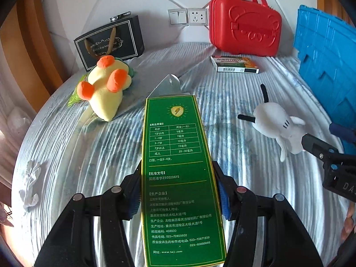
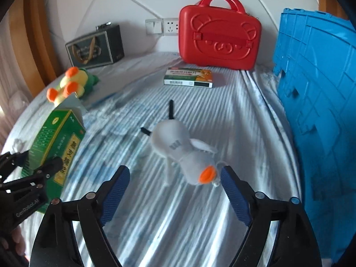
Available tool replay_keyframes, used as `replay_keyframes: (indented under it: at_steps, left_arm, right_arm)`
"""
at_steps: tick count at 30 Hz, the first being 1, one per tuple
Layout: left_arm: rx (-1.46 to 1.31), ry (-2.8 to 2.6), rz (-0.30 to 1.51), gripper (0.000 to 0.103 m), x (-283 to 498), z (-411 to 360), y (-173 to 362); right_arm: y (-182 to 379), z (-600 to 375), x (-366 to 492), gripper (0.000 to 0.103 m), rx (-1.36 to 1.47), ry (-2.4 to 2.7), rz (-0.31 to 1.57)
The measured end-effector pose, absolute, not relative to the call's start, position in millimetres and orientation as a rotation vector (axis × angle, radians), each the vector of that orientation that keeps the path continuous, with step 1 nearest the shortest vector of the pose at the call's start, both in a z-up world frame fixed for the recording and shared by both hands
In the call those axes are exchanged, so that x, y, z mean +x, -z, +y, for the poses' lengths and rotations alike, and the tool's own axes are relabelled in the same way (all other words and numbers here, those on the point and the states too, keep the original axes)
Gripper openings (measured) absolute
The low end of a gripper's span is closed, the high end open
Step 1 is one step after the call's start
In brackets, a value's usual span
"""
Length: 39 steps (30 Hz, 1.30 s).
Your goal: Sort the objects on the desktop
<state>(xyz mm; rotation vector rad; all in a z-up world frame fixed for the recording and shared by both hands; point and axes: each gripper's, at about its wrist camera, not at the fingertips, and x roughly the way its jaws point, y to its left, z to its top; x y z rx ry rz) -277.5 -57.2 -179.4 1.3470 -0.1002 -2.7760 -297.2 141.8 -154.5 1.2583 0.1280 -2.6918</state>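
My left gripper (image 1: pixel 179 191) is shut on a tall green medicine box (image 1: pixel 178 173) and holds it over the striped bedsheet; the box also shows in the right wrist view (image 2: pixel 55 146). My right gripper (image 2: pixel 175 178) is open, with its fingers either side of a white plush toy (image 2: pixel 182 151) that lies on the sheet. The toy's orange tip is close to the right finger (image 2: pixel 233 191). The white toy also shows in the left wrist view (image 1: pixel 278 124). A yellow and orange plush toy (image 1: pixel 106 86) lies at the back left. A small flat medicine box (image 2: pixel 189 77) lies at the back.
A red case (image 2: pixel 220 35) stands against the headboard at the back. A blue crate (image 2: pixel 316 102) stands at the right. A black gift bag (image 1: pixel 111 42) stands at the back left. A wall socket (image 1: pixel 189 16) is behind. A small white figure (image 1: pixel 31 184) lies at the left edge.
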Motion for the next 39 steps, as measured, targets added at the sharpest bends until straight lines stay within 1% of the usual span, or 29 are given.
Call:
replay_keyframes:
  at_steps: [2,5,10,12,13,14,17,19,22,28,35,39]
  left_arm:
    - [1.347,2.77,-0.1,0.055,-283,-52,186]
    - [1.354,2.751,-0.091,0.055,-289,-44,195]
    - [1.382,2.698,-0.082,0.055,-296,-34,206]
    - [1.382,2.677,-0.074,0.055,-300,-31,210]
    - [1.38,2.67,-0.069,0.055,-302,-30,212]
    - [1.377,2.663,-0.063,0.055,-303,-29,213]
    - [1.374,2.646,-0.057,0.055,-307,-25,214]
    - [1.362,2.647,-0.061,0.055,-307,-24,209]
    - [1.327,2.671,-0.063,0.055,-306,-23,195]
    - [1.194,2.778,-0.085,0.055,-289,-19,143]
    - [0.916,2.95,-0.148,0.055,-250,-8,57]
    - [0.776,3.044,-0.142,0.055,-228,8,16]
  right_arm:
    - [168,149,-314,0.096,1.26,2.69,0.141]
    - [183,154,-331,0.103,1.277,2.639,0.184]
    - [214,145,-354,0.103,1.32,2.526,0.317]
    - [222,143,-361,0.102,1.329,2.5,0.338]
    - [227,143,-363,0.089,1.334,2.495,0.341]
    - [231,142,-366,0.065,1.343,2.48,0.334]
    - [233,142,-365,0.062,1.333,2.47,0.326]
    - [227,147,-363,0.061,1.317,2.468,0.265]
    - [208,154,-356,0.06,1.276,2.496,0.199]
    - [139,166,-326,0.06,1.087,2.604,0.09]
    - [31,173,-255,0.06,0.714,2.767,-0.006]
    - [-21,187,-209,0.06,0.495,2.864,-0.033]
